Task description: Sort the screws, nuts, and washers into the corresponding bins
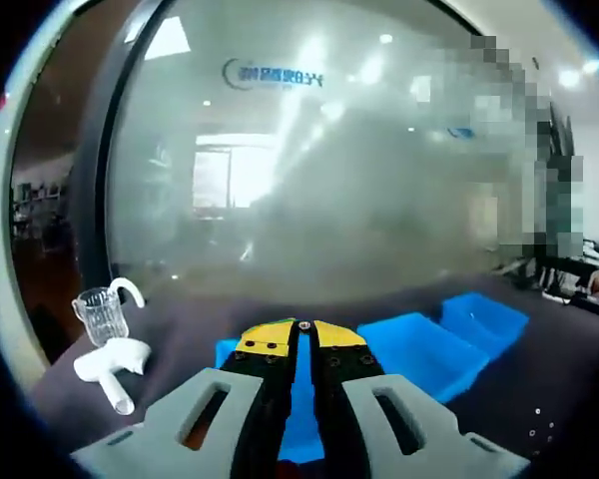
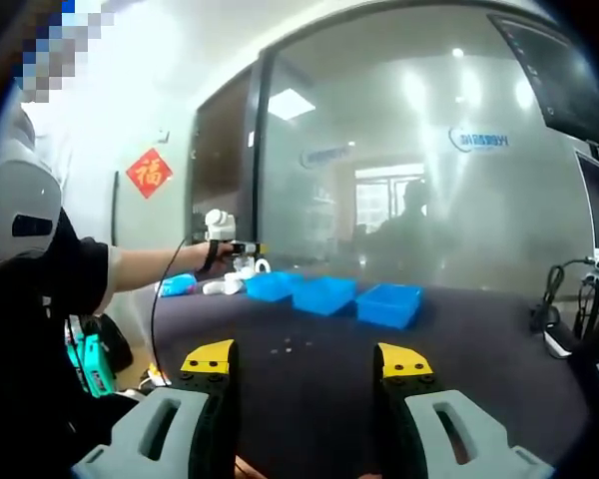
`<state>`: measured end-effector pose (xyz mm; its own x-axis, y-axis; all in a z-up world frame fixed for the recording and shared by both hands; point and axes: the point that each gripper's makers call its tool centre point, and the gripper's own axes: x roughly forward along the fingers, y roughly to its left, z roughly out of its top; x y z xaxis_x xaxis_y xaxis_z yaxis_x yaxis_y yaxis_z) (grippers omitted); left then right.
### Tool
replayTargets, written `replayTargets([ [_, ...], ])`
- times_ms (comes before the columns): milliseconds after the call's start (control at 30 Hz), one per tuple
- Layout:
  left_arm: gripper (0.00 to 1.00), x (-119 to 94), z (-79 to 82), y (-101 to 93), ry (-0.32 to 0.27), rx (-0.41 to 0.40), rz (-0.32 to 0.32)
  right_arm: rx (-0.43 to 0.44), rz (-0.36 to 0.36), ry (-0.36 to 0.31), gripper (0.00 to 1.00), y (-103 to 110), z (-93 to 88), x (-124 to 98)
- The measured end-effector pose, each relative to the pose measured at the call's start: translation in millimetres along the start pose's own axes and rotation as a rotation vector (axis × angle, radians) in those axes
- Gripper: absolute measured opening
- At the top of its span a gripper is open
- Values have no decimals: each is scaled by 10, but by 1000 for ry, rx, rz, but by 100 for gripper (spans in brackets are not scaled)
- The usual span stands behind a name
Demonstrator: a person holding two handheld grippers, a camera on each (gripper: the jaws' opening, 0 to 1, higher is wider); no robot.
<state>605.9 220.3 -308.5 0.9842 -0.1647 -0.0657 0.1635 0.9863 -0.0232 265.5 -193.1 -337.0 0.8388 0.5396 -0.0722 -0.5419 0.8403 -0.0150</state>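
A frosted glass wall [image 2: 429, 190] with a blue logo stood behind the dark worktop [image 2: 459, 359]. On that worktop, in the right gripper view, three blue bins [image 2: 324, 292] sat in a row near the far edge, the rightmost [image 2: 389, 303] a little apart from the other two. In the left gripper view the same bins [image 1: 419, 349] lay just beyond the tool. A person's arm [image 2: 145, 267] reached in from the left, holding the left tool [image 2: 248, 247] above the leftmost bin. The right tool [image 2: 307, 359] hovered over the worktop with its yellow-tipped jaws spread wide, gripping nothing. The left tool [image 1: 301, 334] had its jaws pressed together; whether anything was pinched between them could not be told. A clear measuring cup [image 1: 102, 314] and a white object [image 1: 112, 364] stood left of the bins. A few small fasteners [image 2: 288, 348], too tiny to tell apart, lay scattered on the worktop between the right tool and the bins.
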Motion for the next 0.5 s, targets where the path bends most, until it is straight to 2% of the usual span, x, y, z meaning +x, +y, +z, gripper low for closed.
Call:
replayTargets([
  [133,4,37,-13,18,3,-15,12,-2,2,-3,50,12,20,16],
  [200,4,35,-13,-46,3,-25,-1,-1,3,-4,50,18,24,20],
  [300,6,47,-47,-103,18,22,-5,0,3,-1,50,16,13,26],
  [367,13,44,-58,-130,19,45,-6,-1,7,-1,50,22,12,28],
  [400,21,47,-65,-124,22,41,-9,-3,7,-2,50,25,15,28],
  [500,26,13,-93,-167,27,24,-20,0,6,-6,50,21,22,22],
])
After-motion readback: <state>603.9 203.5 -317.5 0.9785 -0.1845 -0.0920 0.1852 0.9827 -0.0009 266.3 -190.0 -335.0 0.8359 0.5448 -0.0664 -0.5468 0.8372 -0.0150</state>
